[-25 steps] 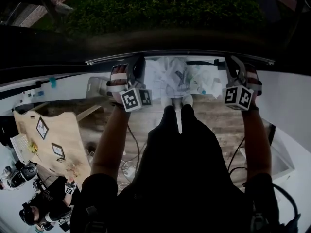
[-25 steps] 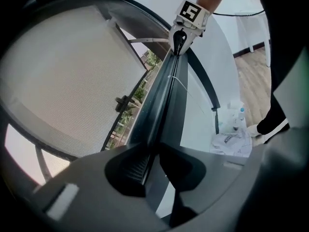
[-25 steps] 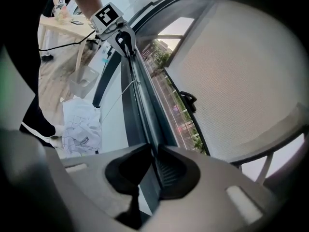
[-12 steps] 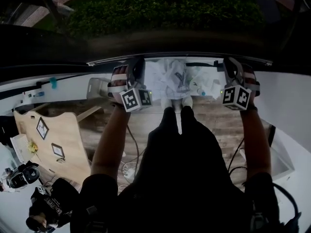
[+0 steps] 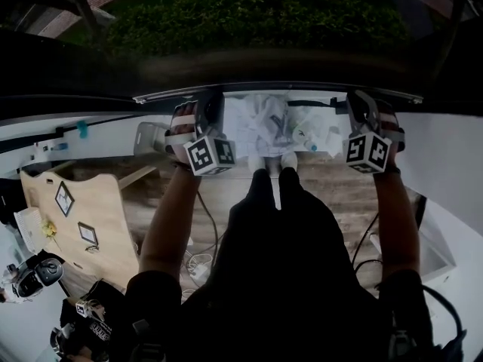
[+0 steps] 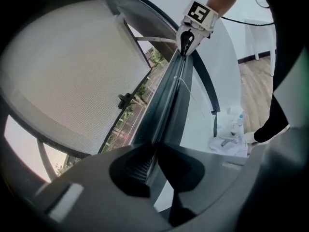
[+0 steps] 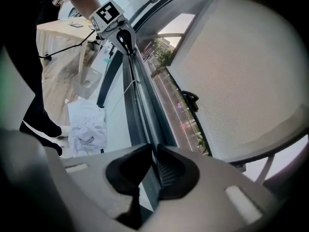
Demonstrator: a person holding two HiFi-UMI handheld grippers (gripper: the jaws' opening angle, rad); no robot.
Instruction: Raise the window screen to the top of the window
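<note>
The window screen's dark bottom rail (image 5: pixel 279 87) runs across the head view, with grey mesh (image 6: pixel 72 76) above it. My left gripper (image 5: pixel 213 96) is shut on the rail near its left end, and its jaws (image 6: pixel 155 151) pinch the rail's edge (image 6: pixel 169 100). My right gripper (image 5: pixel 361 96) is shut on the same rail near its right end, with its jaws (image 7: pixel 155 158) closed on the rail (image 7: pixel 140 100). Each gripper view shows the other gripper at the rail's far end: the right gripper (image 6: pixel 186 40) and the left gripper (image 7: pixel 126 40).
Outside the glass is a green hedge (image 5: pixel 249 13). Below me on the wooden floor lie crumpled white cloths (image 5: pixel 272 123), cables and a white box (image 5: pixel 434 259). A wooden table (image 5: pixel 83 210) stands at the left. A small black latch (image 7: pixel 190 99) sits on the window frame.
Both grippers stay clamped on the rail at almost the same height; the right one has shifted very slightly. A person with equipment at the lower left has moved.
</note>
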